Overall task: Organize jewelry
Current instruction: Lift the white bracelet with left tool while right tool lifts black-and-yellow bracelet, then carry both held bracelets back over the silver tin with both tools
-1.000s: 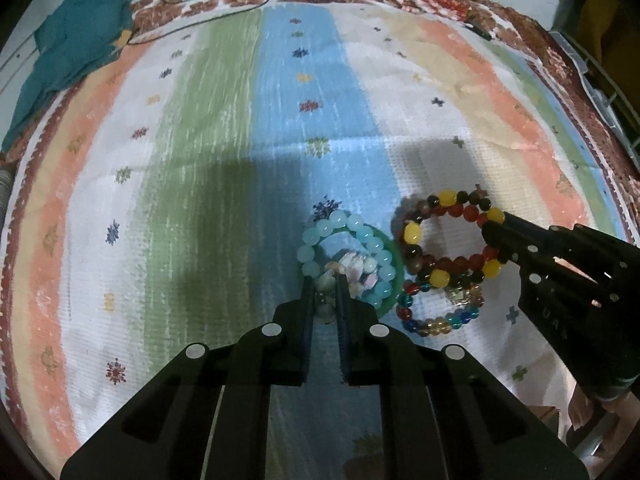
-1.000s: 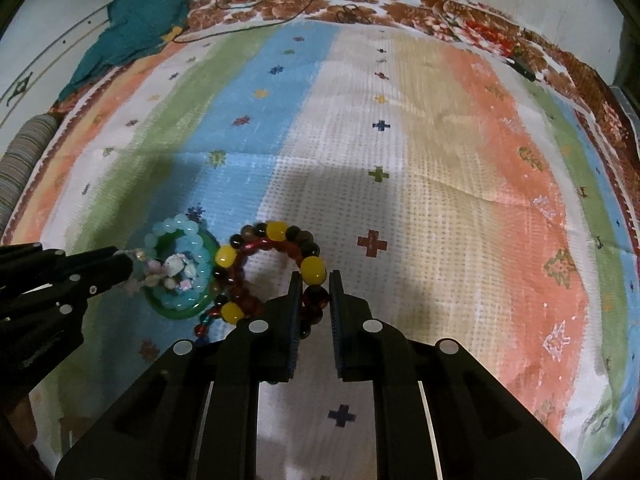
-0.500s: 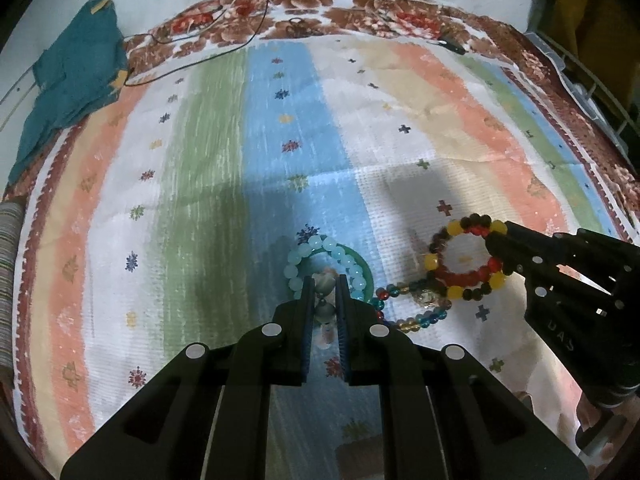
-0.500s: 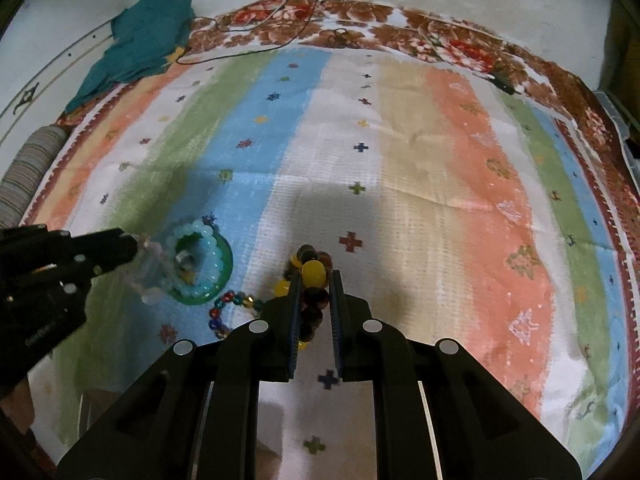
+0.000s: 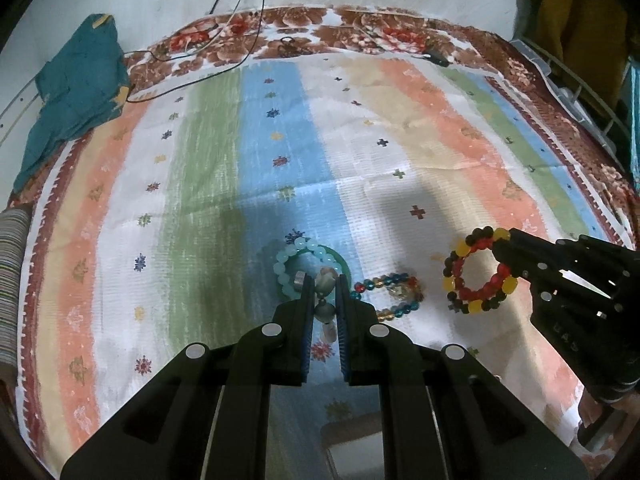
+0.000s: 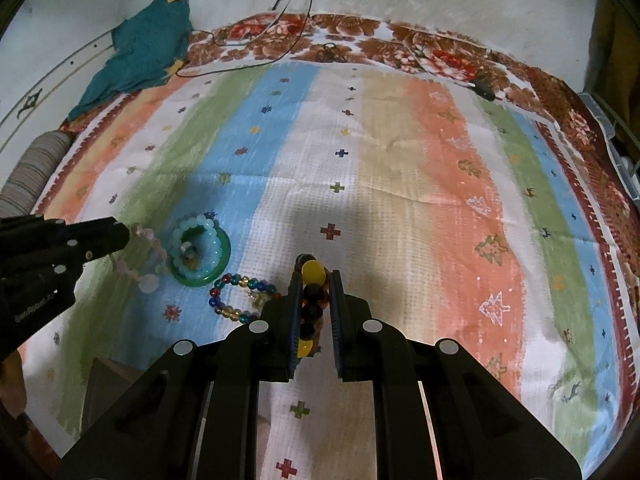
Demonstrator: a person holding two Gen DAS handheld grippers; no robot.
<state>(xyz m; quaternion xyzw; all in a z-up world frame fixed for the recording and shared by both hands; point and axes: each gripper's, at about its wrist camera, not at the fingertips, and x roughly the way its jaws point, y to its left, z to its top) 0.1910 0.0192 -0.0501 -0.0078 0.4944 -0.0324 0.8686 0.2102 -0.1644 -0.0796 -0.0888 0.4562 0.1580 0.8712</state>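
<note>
My left gripper (image 5: 325, 280) is shut on a pale pink-and-white bead bracelet (image 5: 325, 312) and holds it above the striped cloth (image 5: 280, 140). In the right wrist view that pale bracelet (image 6: 149, 280) hangs from the left gripper (image 6: 124, 234). My right gripper (image 6: 315, 276) is shut on a red, yellow and black bead bracelet (image 6: 312, 294), which dangles as a ring (image 5: 476, 276) in the left wrist view. An aqua bead bracelet (image 5: 296, 250) lies inside a green bangle (image 6: 224, 260) on the cloth. Beside them lies a multicolour glass-bead bracelet (image 6: 236, 296).
A crumpled teal cloth (image 5: 76, 92) lies at the cloth's far left corner, with thin black cables (image 5: 224, 40) trailing across the far edge. A striped roll (image 5: 12, 280) sits at the left edge and a wire rack (image 5: 580, 92) at the right.
Both grippers have risen, each lifting its bracelet off the pile. The red-yellow bracelet has drawn away to the right, and the multicolour bracelet now lies uncovered.
</note>
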